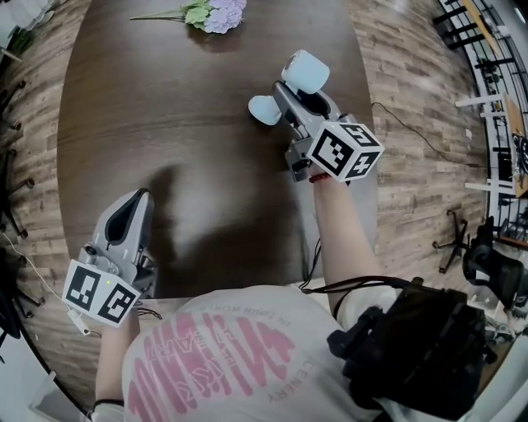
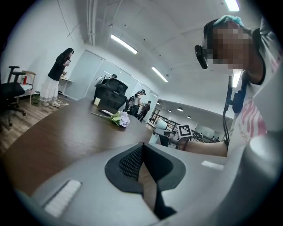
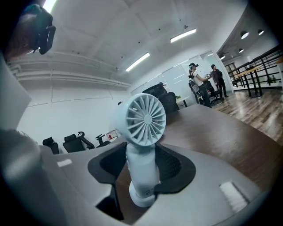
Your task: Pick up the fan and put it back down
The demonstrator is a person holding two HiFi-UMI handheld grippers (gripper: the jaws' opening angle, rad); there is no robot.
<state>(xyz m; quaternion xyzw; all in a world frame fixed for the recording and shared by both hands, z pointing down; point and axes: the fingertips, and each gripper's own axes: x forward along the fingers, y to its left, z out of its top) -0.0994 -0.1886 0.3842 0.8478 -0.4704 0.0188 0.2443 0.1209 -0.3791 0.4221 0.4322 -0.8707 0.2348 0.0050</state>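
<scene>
The right tongs [image 3: 143, 171] are squeezing the fan [image 3: 142, 154] by its thin stick part. The round blade part is sitting above the black pads and the foot is poking out below. Holding it by the stick is keeping the blades free. It is also keeping the fan nearly straight, so it can go back down on its foot. In the head view the fan is sitting at about 1 o'clock over the table [image 1: 206, 148], leaning a little. The foot is looking very close to the table top, but it is too hard to tell if it is touching or just above.

The left tongs [image 1: 136, 202] are pinched together with nothing inside. They are sitting low at about 8 o'clock, well apart from the fan. That is probably because one hand is enough for such a small, light thing.

The table is big, rounded and dark brown, and its top is looking smooth. Some purple flowers [image 1: 210, 14] are lying at 12 o'clock by the far edge, well away from the fan, so nothing is getting in the way. A striped wood floor [image 1: 412, 74] is showing all around, with a thin black cable [image 1: 412, 132] lying on it at 3 o'clock. The room is wide and white. Long lights [image 3: 137, 62] are shining on the ceiling, black chairs [image 3: 73, 142] are standing by the wall, and a few people [image 3: 203, 81] are standing far off.
</scene>
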